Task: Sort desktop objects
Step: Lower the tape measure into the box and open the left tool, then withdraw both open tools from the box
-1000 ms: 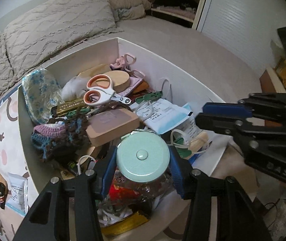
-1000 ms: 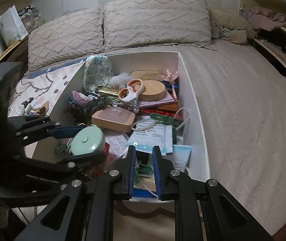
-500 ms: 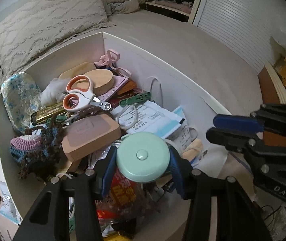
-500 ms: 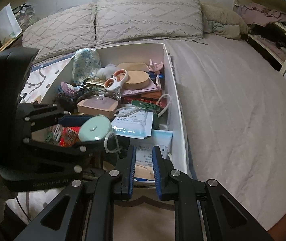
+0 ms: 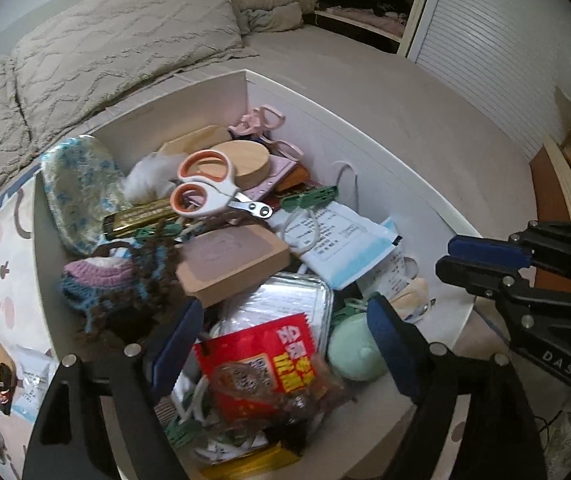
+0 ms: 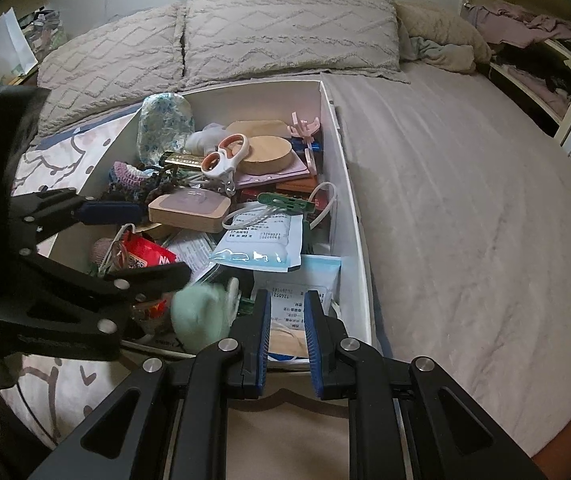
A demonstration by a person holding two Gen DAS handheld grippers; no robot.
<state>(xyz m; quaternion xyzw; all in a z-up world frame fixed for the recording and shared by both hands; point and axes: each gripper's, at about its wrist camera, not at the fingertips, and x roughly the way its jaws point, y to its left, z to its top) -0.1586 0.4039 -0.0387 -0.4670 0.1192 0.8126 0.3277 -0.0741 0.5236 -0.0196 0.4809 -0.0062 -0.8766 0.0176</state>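
Crowding the white box (image 5: pixel 385 152): scissors (image 5: pixel 209 188), snack packet (image 5: pixel 269 364).

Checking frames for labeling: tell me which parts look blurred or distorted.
Right wrist view: the mint tape measure is smeared by motion blur; the scissors stay sharp. Left wrist view: mostly sharp, fisheye curves the white box walls, corners vignette black.

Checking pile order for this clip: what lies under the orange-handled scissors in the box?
The scissors rest on a round wooden lid and a gold harmonica; white fluff sits beside them. Anything deeper is covered by clutter.
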